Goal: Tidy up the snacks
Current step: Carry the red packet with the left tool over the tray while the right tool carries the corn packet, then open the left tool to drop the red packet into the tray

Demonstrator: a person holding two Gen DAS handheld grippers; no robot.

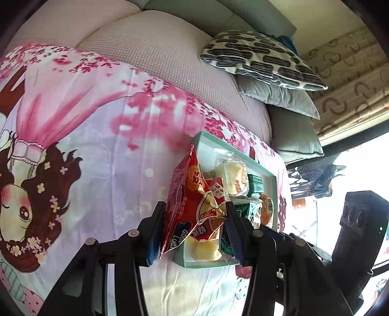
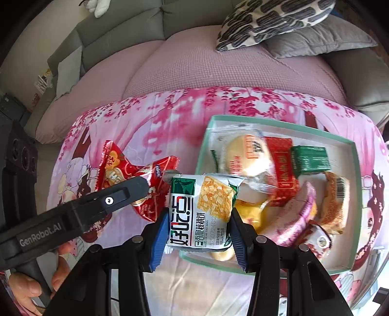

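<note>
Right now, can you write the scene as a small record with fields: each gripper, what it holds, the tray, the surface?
left gripper: jaws shut on red snack packets, lifted beside the tray
right gripper: jaws shut on white and green biscuit packet, above the tray's near left corner
tray: mint-green rim, several wrapped snacks inside
surface: pink cartoon blanket on a sofa
pillows: patterned cushion on grey ones

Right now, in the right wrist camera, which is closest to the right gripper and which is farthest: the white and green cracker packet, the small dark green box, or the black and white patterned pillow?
1. White and green cracker packet: pinched in the right gripper.
2. Small dark green box: inside the mint-rimmed tray, right side.
3. Black and white patterned pillow: on the sofa, far back, upper right.
</note>
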